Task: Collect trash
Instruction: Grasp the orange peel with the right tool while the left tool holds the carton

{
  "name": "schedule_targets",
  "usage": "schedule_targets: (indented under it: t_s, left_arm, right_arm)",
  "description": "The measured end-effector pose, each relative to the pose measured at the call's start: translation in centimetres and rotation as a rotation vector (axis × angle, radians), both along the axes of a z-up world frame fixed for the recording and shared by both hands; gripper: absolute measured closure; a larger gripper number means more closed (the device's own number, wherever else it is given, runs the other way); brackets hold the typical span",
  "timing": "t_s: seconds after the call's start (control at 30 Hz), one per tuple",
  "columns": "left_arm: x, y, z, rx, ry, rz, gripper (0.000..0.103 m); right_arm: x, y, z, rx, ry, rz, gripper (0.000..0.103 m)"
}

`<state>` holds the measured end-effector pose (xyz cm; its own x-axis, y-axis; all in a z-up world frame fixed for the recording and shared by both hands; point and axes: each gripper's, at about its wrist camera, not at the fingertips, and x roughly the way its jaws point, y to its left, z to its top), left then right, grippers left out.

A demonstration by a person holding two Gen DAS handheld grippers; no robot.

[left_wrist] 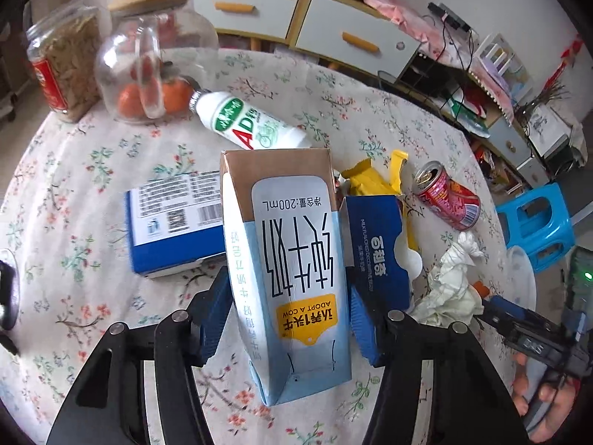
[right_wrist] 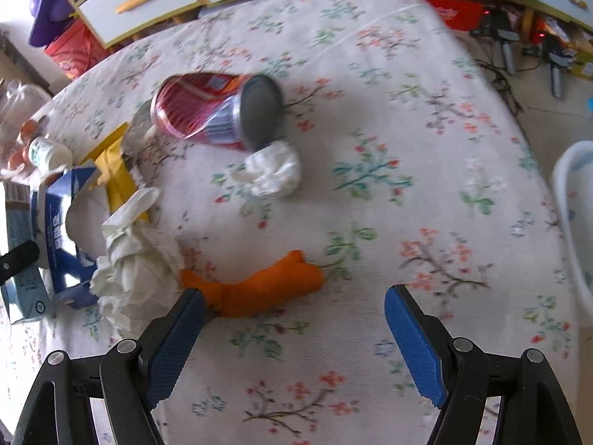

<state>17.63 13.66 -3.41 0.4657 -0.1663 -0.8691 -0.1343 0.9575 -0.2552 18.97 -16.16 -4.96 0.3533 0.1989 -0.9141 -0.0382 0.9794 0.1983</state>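
My left gripper [left_wrist: 287, 293] is shut on a light-blue 200 mL milk carton [left_wrist: 292, 259], held above the floral table. Behind it lie a white AD bottle [left_wrist: 248, 122], a dark blue snack box [left_wrist: 378, 248], a yellow wrapper [left_wrist: 374, 180], a red can [left_wrist: 446, 194] and crumpled tissue [left_wrist: 450, 282]. My right gripper [right_wrist: 294, 337] is open and empty, low over the table. An orange peel [right_wrist: 267, 289] lies just ahead, touching its left finger [right_wrist: 178, 341]. The red can [right_wrist: 218, 111], a small tissue [right_wrist: 274, 170] and a larger tissue [right_wrist: 129, 267] lie beyond it.
A blue-and-white flat box [left_wrist: 170, 218] lies left of the carton. A glass jar with oranges [left_wrist: 152, 63] and a jar of dried food [left_wrist: 63, 59] stand at the back left. A white bin rim [right_wrist: 572, 218] sits off the table's right edge. Cabinets [left_wrist: 333, 29] stand behind.
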Motion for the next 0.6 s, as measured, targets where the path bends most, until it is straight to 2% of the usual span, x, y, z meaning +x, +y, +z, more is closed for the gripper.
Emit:
schedule_targets:
  t_s: [0.2,0.4,0.6]
  left_arm:
    - [-2.0,1.4,0.4,-0.016,-0.001,0.003,0.042]
    - [-4.1,3.0,1.0,-0.019,-0.016,0.02,0.042]
    - [-5.9,4.8,1.3,-0.034,-0.025,0.053,0.042]
  right_arm:
    - [1.0,1.3,-1.6,0.016,0.041,-0.01,0.02]
    - [1.3,2.6,-1.8,-0.035,0.004,0.003,0.02]
    - [1.0,3.2,-1.4,-0.032,-0.02,0.009,0.043]
